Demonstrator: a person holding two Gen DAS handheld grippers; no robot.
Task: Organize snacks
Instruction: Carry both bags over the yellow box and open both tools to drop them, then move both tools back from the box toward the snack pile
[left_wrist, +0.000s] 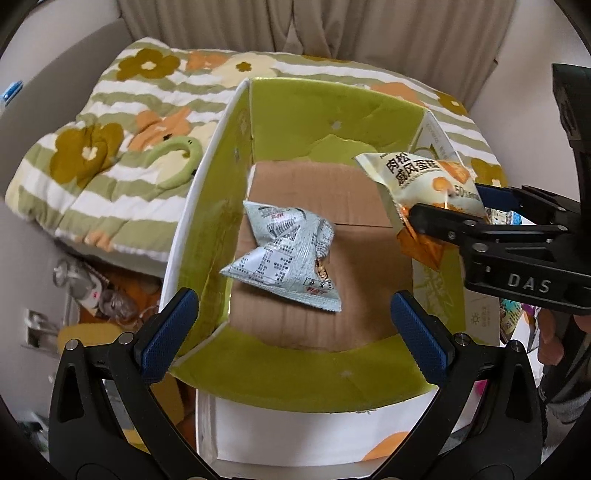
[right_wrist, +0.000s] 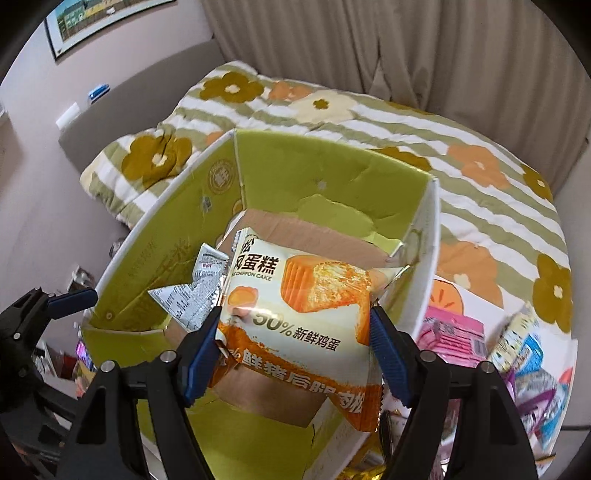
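Snack pile (right_wrist: 517, 354) cut off, blurred

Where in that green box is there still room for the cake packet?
The brown floor of the box is bare between the silver packet and the right wall, and behind it toward the far wall. The left side is taken by the silver packet. Beside the box, the pile of packets is crowded. The cake packet sits in the right gripper.

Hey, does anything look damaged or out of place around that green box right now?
Yes: the green box's far inner wall has its lining torn, a ragged flap peeling away. The silver snack packet inside lies crumpled.
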